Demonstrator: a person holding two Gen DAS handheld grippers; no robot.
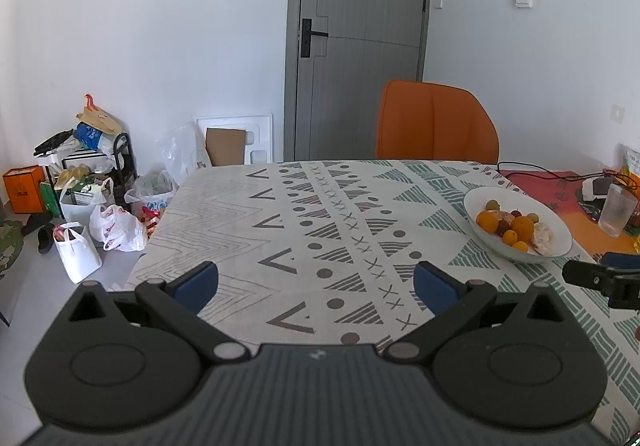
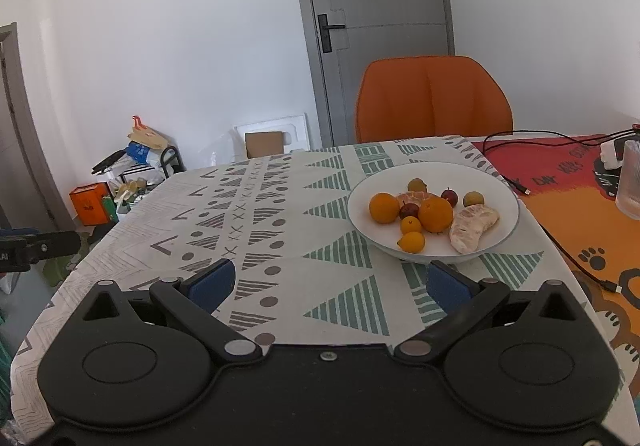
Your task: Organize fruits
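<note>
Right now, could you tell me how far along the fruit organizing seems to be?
All visible fruit already sits in the white bowl: oranges, small yellow citrus, dark red fruits and peeled segments. Nothing is in hand: the left gripper and right gripper are both open and empty above the tablecloth. Any sorting or regrouping of the fruit looks not yet begun.

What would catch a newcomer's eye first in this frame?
The white bowl of mixed fruit stands out, sitting on the patterned tablecloth towards the table's right side, with two oranges and a peeled pomelo segment inside. Behind the table, a bright orange chair stands before a grey door. Both the left gripper and the right gripper hover open and empty above the cloth.
</note>
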